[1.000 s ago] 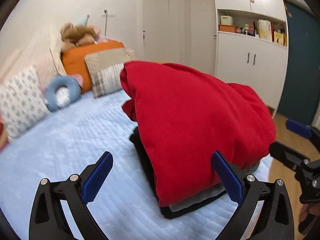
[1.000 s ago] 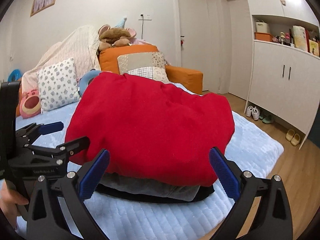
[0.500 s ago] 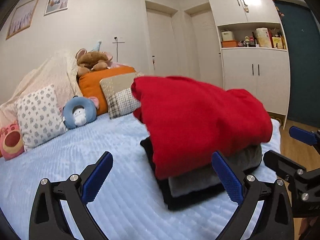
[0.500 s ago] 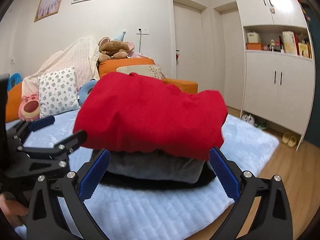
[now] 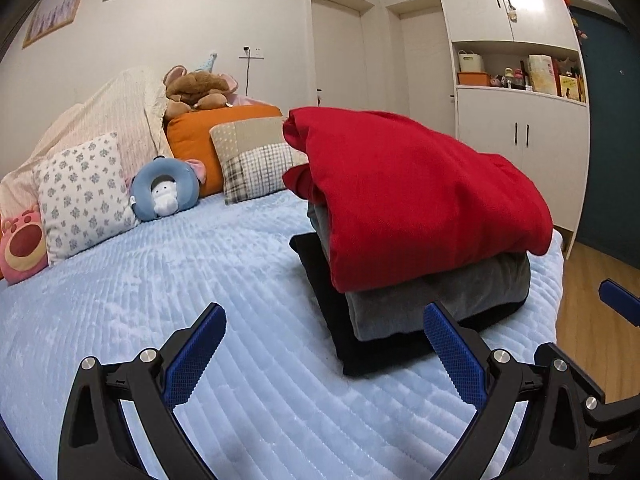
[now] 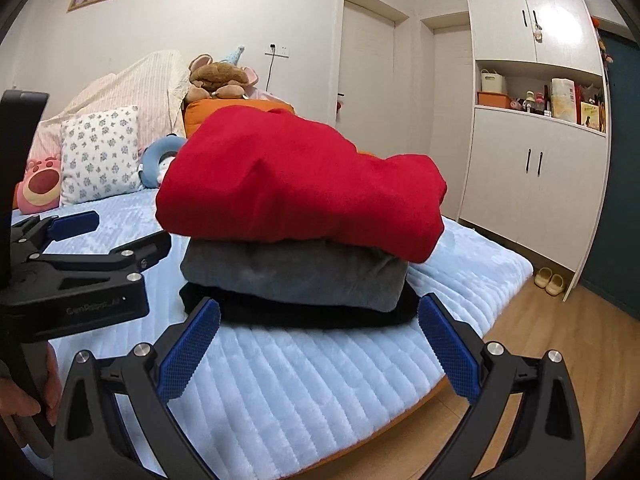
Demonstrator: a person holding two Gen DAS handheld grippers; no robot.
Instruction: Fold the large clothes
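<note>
A folded red garment (image 5: 420, 196) tops a grey one (image 6: 296, 276) and a mostly hidden black one (image 5: 360, 344) on the bed (image 5: 160, 280). Left gripper (image 5: 324, 352) and right gripper (image 6: 320, 344) gape wide, empty, near the stack. Pillows (image 5: 80, 196) behind.

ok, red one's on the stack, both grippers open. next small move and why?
Probably just retreat: the red garment sits folded atop the grey garment and black garment, and the left gripper and right gripper are open, holding nothing.

Bed (image 5: 160, 280) (pale blue quilt) carries stacked clothes (image 5: 420, 240), pillows (image 5: 80, 196).
</note>
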